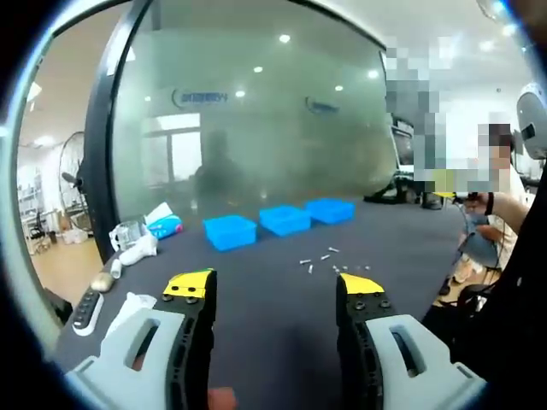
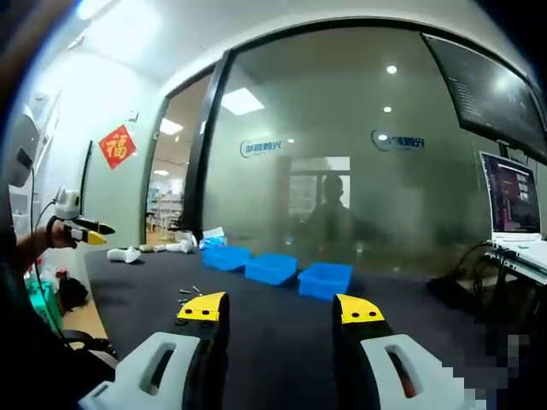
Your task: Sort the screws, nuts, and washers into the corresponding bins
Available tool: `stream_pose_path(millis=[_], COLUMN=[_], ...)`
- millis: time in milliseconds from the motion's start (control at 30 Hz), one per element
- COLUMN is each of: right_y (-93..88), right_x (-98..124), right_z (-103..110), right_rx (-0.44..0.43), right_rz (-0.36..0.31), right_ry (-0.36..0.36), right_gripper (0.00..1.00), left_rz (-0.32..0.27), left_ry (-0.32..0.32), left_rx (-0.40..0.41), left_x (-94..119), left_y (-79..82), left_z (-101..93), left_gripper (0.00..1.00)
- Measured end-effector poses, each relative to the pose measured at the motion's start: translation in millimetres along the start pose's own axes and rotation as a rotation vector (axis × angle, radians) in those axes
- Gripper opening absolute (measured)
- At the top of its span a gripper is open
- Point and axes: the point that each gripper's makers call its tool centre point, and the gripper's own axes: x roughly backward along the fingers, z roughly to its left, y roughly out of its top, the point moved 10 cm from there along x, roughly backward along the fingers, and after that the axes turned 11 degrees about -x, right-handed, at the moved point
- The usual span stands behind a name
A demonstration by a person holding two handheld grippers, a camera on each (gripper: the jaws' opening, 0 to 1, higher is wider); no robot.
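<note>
Three blue bins [image 1: 278, 220] stood along the table's [image 1: 273, 342] far edge, loose fasteners [image 1: 325, 260] scattered mid-table. Both claws, left [image 1: 275, 290] and right [image 2: 278, 309], hung spread and empty; picking one small piece squarely seemed wise.

Bright ceiling lights [image 2: 240, 101] reflect off glass wall [image 1: 256, 128]; soft focus, fisheye bending at edges.

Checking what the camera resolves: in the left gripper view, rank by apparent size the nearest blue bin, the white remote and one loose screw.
1. nearest blue bin
2. white remote, though closer to the camera, so unsure
3. loose screw
</note>
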Motion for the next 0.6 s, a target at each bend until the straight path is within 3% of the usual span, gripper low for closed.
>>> stream_pose_path(millis=[600], right_y=[-2.5], right_x=[-0.7], right_z=[0.1], right_rx=[0.01], right_rz=[0.01], right_ry=[0.007], right_gripper=[0.45], left_rz=[0.001], left_ry=[0.0], left_rx=[-0.003], left_x=[0.1], left_y=[0.2], left_z=[-0.4], left_gripper=[0.54])
